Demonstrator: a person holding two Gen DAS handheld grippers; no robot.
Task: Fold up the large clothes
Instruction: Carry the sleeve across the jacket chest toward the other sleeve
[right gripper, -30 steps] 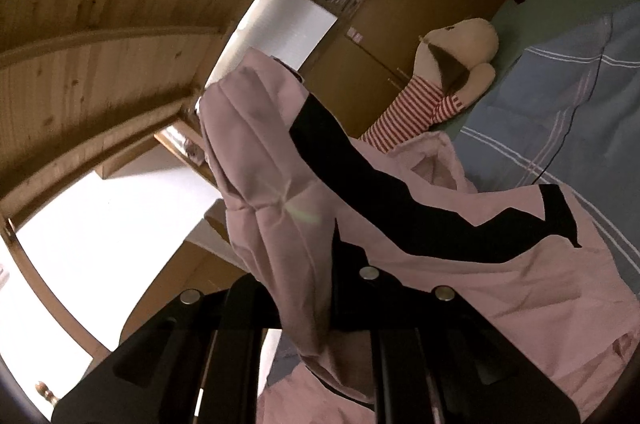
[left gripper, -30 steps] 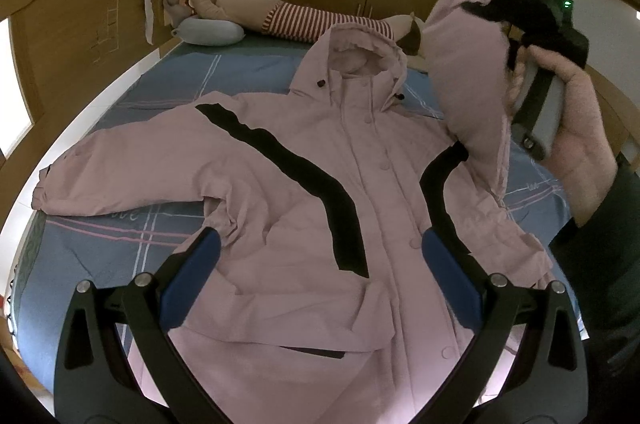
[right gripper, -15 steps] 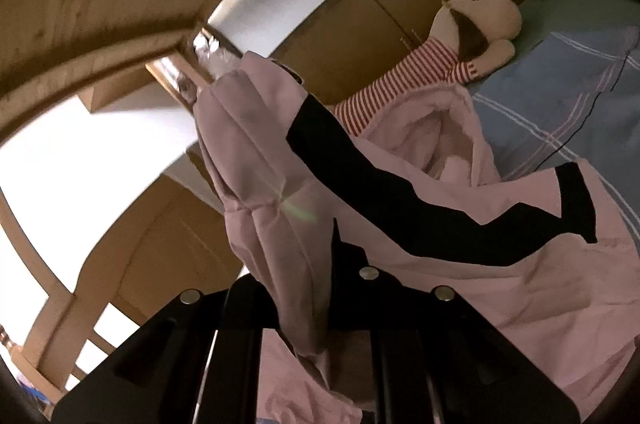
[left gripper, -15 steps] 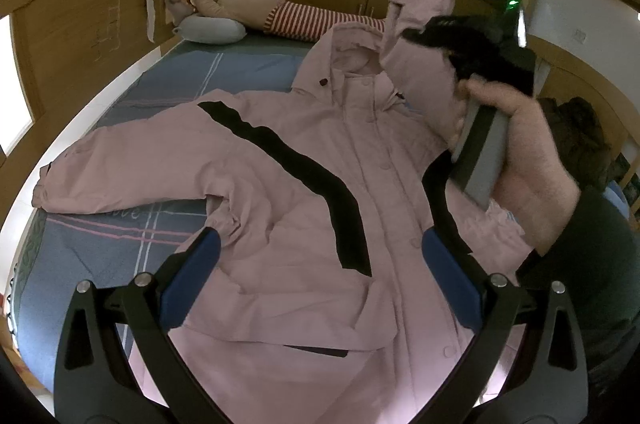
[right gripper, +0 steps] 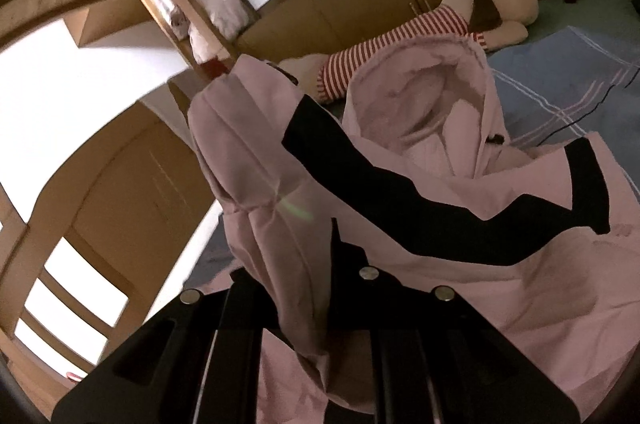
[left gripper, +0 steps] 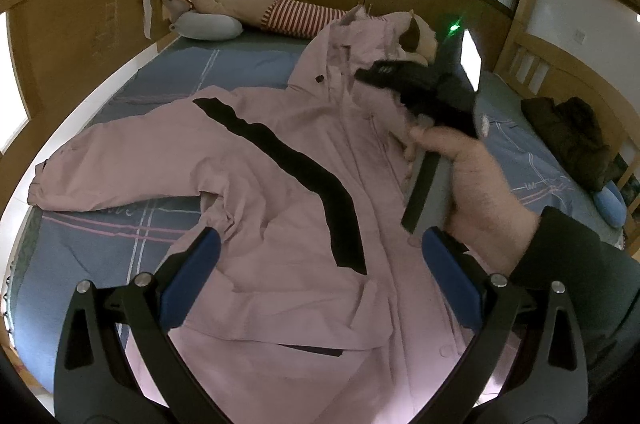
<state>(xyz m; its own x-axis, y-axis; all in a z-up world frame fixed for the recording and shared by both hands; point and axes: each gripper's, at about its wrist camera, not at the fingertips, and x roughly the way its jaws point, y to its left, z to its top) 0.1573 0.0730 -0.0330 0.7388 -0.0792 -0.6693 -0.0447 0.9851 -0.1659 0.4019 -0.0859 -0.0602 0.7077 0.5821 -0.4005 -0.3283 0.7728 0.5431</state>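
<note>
A pink hooded jacket (left gripper: 280,192) with black stripes lies face up on the blue bed, its left sleeve (left gripper: 120,160) spread out to the left. My left gripper (left gripper: 316,288) is open and empty, hovering above the jacket's lower front. My right gripper (left gripper: 376,76) shows in the left wrist view, held in a hand over the jacket's chest near the hood. It is shut on the jacket's right sleeve (right gripper: 256,184), which hangs folded from its jaws in the right wrist view, over the hood (right gripper: 424,112).
A plush toy in a striped shirt (left gripper: 280,12) and a grey pillow (left gripper: 208,26) lie at the head of the bed. A dark garment (left gripper: 576,136) lies at the right. Wooden bed boards (left gripper: 80,24) surround the mattress.
My right gripper has carried the right sleeve down and leftward, from high at the right to low over the jacket's chest. My left gripper has not moved.
</note>
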